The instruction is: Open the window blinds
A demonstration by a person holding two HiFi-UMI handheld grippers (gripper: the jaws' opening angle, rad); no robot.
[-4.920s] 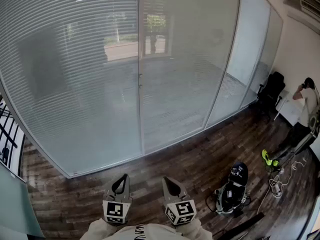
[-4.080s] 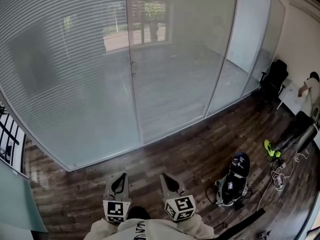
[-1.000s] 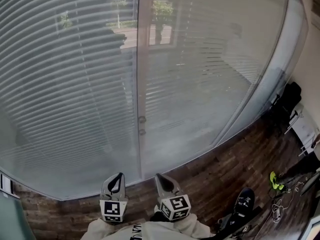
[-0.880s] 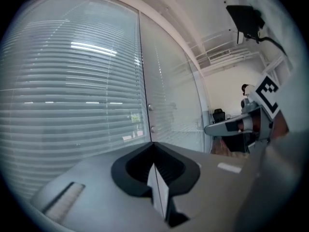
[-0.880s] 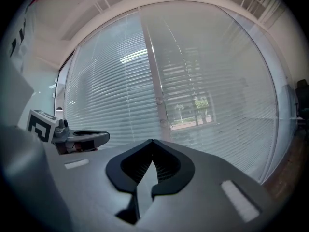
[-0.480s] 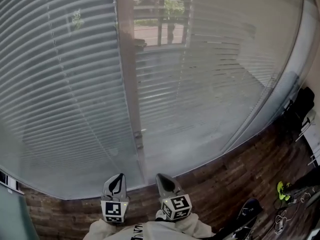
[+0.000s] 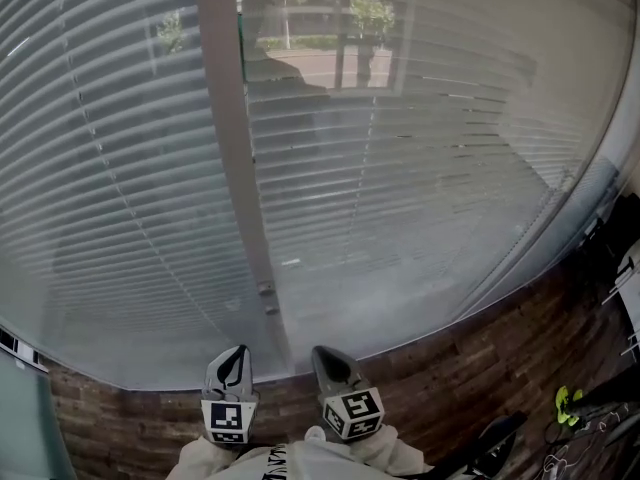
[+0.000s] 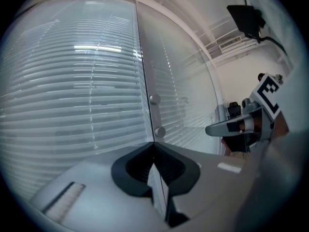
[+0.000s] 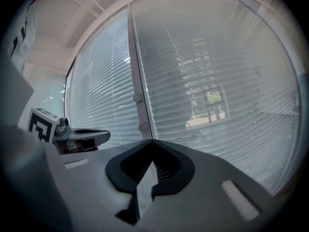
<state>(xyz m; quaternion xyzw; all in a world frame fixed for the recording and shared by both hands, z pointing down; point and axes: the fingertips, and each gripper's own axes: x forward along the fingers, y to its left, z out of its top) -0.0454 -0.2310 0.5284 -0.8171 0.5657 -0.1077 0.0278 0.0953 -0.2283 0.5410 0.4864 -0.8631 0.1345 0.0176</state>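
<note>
By blinds (image 7: 420,168): 2 tongs (image 7: 238,352) (image 7: 320,354), both closed

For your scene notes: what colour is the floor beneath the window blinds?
Dark brown wooden plank floor, seen best in the head view.

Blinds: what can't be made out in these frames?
- Blinds, top: cut off by head view's upper edge.
- Knobs on the post: tiny in head view; any markings too small in both gripper views.
- Dark shape: cut off by head view's right edge; unidentifiable.
</note>
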